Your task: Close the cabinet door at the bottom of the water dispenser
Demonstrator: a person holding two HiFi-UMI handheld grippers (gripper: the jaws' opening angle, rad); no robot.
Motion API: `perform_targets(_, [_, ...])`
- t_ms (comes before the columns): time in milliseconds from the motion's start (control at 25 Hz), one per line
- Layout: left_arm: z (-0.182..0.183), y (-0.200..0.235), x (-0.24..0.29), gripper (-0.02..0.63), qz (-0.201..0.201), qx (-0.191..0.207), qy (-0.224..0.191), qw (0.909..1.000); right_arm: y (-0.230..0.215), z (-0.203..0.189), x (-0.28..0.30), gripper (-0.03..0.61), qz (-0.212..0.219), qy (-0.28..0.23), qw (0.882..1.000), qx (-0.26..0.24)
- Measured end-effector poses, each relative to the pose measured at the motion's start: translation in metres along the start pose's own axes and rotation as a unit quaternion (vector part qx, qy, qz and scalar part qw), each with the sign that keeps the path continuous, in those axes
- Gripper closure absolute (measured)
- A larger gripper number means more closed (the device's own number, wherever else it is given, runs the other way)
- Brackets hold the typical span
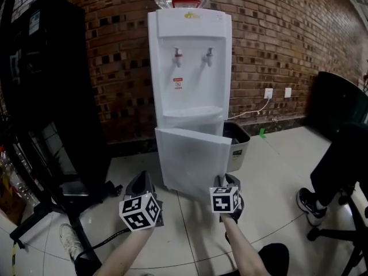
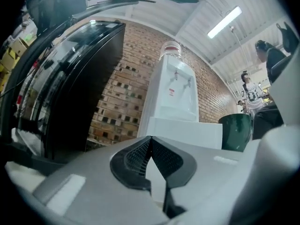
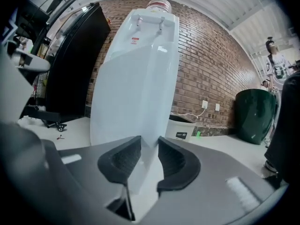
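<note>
At the foot of the water dispenser point(image 1: 190, 68), the cabinet door point(image 1: 191, 160) stands ajar.
The right tool point(image 3: 149, 146) pinches the door's free edge, apparently to swing it shut; the left tool point(image 2: 151, 140), pressed together and empty, hangs alongside.

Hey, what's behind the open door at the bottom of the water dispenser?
A pale bin with a dark liner stands on the floor behind the right edge of the door, partly showing. The space inside cannot be seen: the swung-out door covers it.
</note>
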State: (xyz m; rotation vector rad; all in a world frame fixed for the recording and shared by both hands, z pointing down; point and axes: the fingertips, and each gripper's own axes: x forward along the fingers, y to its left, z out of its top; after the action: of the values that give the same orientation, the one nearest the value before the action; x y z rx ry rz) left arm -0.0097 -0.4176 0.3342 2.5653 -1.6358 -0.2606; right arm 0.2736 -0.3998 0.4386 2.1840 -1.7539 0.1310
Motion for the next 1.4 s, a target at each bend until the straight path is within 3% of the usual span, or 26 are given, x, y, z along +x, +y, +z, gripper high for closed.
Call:
perform_targets(120, [0.009,-0.013,0.034,0.607,-0.006,0.042,-0.026,0.9987,-0.013,0.008,0.019,0.462,0.002,-0.008,1.000,-0.011])
perform_targets(320, [-0.013,-0.042,0.069,0.607,-0.042,0.095,-0.033,0.9941,-0.028,0.014,0.047,0.471,0.005,-0.015,1.000,-0.027])
perform_targets(560, [-0.046,-0.042,0.081,0.604,-0.053,0.081,-0.015,0.9952,-0.040,0.019,0.070,0.489,0.000,-0.024,0.999,-0.034])
perform_targets(800, [-0.045,-0.027,0.088,0.604,-0.042,0.084,-0.017,0.9954,-0.046,0.026,0.094,0.509,-0.011,-0.026,0.998,-0.050])
perform_targets(840, [-0.045,-0.024,0.088,0.604,-0.036,0.077,-0.018,0.9962,-0.050,0.026,0.097,0.519,-0.020,-0.026,0.998,-0.051])
perform_targets(880, [-0.045,-0.020,0.089,0.604,-0.031,0.069,-0.018,0.9969,-0.053,0.026,0.101,0.577,-0.027,-0.026,0.998,-0.052])
perform_targets(920, [-0.047,-0.017,0.089,0.604,-0.027,0.064,-0.018,0.9974,-0.054,0.027,0.104,0.578,-0.027,-0.026,0.998,-0.053])
perform_targets(1400, [-0.063,0.007,0.087,0.604,-0.002,0.045,-0.004,0.9990,-0.013,0.023,0.142,0.578,0.034,0.005,0.995,-0.092])
